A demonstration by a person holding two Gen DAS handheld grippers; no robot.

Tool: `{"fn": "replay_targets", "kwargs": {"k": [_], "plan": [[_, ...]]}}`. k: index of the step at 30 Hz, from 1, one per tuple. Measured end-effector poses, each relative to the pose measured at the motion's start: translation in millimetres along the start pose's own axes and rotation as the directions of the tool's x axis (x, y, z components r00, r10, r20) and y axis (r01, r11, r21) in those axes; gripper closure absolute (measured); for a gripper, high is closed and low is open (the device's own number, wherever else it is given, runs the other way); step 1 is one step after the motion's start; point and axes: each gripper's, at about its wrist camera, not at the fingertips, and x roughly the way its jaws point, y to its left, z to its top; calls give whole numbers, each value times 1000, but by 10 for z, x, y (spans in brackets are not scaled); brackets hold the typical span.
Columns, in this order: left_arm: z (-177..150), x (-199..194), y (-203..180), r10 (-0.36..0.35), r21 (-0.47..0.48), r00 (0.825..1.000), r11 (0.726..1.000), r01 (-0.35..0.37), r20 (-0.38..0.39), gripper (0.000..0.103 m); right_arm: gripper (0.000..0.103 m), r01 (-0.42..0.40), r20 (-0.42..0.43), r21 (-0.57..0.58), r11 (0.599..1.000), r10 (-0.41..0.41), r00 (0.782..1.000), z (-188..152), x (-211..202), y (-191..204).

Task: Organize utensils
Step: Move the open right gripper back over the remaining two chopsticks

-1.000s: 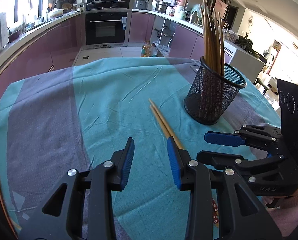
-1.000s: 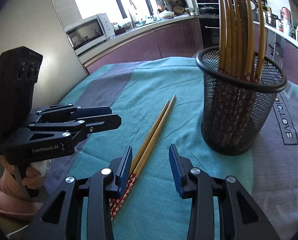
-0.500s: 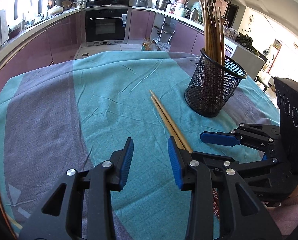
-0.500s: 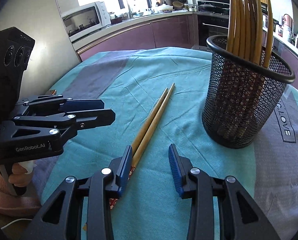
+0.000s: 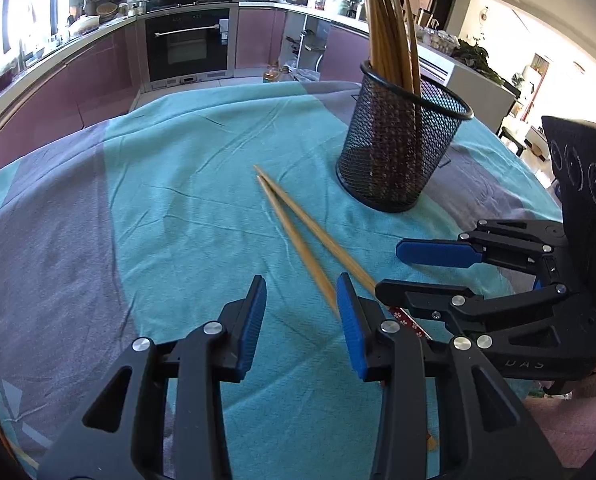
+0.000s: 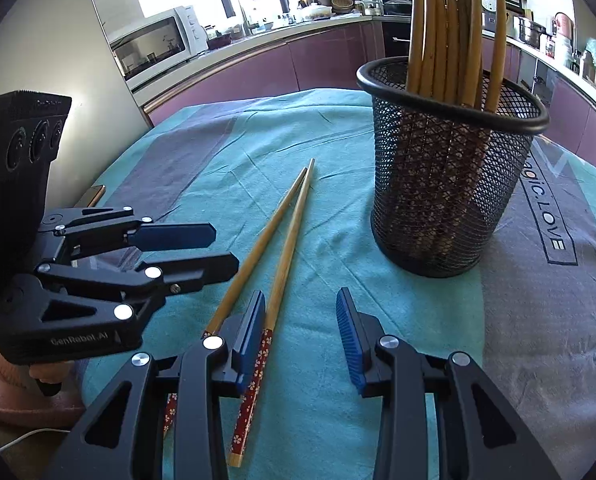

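Observation:
Two wooden chopsticks with red flowered ends lie side by side on the teal cloth; they also show in the left wrist view. A black mesh holder with several chopsticks standing in it is to their right, also seen in the left wrist view. My right gripper is open and empty, its left finger over the chopsticks' red ends. My left gripper is open and empty, just left of the chopsticks, with the right gripper beside it. In the right wrist view the left gripper hovers left of the chopsticks.
The round table carries a teal and grey cloth with printed lettering at the right. A phone-like object lies at the table's left edge. Kitchen counters, an oven and a microwave stand behind.
Both grippers have moved forward and lower toward the chopsticks and holder. The right gripper's left finger now sits over the chopsticks' red ends. Both stay open.

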Motion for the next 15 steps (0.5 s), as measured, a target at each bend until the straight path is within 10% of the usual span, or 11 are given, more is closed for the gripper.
{"fn": "replay_targets", "kwargs": {"k": [15], "plan": [[44,169,48,28,10,999,1000,-27,-27,84,68,8,-3,-27,1000,-8,1000,67,50,42]]}}
